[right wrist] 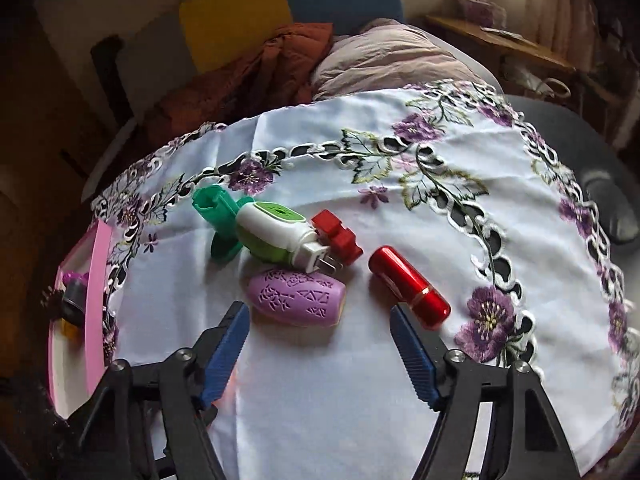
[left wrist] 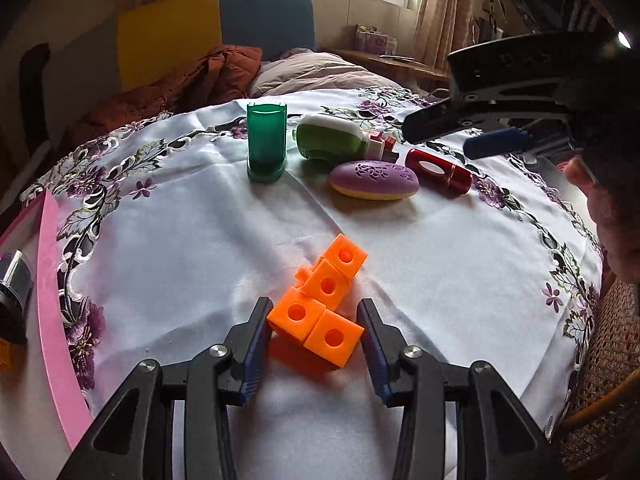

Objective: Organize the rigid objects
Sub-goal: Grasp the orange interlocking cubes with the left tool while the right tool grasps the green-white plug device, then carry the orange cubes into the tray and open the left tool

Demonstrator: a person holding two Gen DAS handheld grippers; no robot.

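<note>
The orange block cluster sits low in the left wrist view between the left gripper jaws, whose pads press its two sides, clamped on it above the embroidered tablecloth. At one o'clock from it lie the purple oval case and red cylinder, and at eleven o'clock the green holder stands upright. The right gripper hovers just short of the purple case, jaws apart and empty.
</note>
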